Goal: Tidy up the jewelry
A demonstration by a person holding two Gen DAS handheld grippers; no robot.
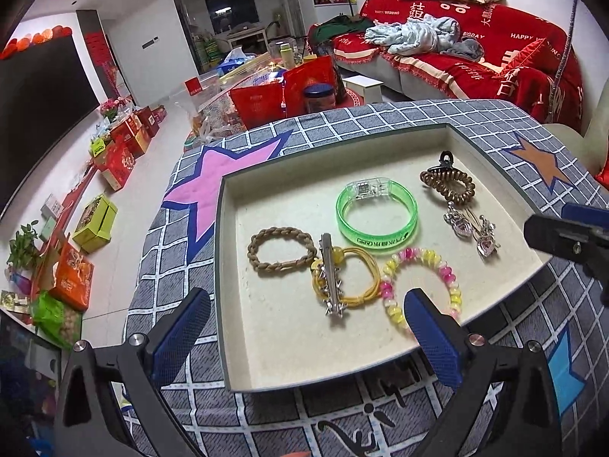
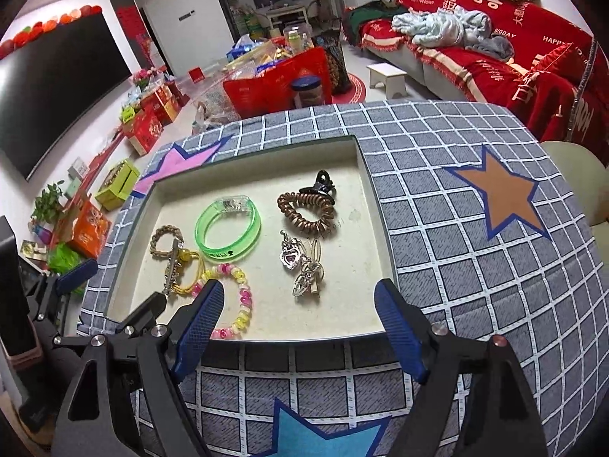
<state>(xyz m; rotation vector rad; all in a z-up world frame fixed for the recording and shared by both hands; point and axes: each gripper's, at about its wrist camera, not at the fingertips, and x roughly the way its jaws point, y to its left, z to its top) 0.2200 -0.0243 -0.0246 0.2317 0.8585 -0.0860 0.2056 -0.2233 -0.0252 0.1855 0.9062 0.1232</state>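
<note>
A shallow cream tray (image 1: 289, 346) lies on the checked cloth and holds the jewelry. Inside it are a green bangle (image 1: 371, 242), a brown braided band (image 1: 279, 232), a yellow hair tie (image 1: 375, 278) with a silver clip (image 1: 330, 274) across it, a pink-and-yellow bead bracelet (image 1: 418, 255), a brown coil tie (image 1: 449, 186), a black claw clip (image 1: 446, 160) and silver heart clips (image 1: 472, 230). My left gripper (image 1: 306, 297) hovers open over the tray's near left side, holding nothing. My right gripper (image 2: 300, 285) is open and empty above the tray's (image 2: 342, 320) near edge, close to the heart clips (image 2: 300, 266).
The tray sits on a grey checked cover with coloured stars (image 2: 498, 194) over a round-edged table. Beyond the far edge are red bags and jars (image 1: 289, 91), boxes on the floor at left (image 1: 95, 224), and a red-covered sofa (image 1: 495, 45) at back right.
</note>
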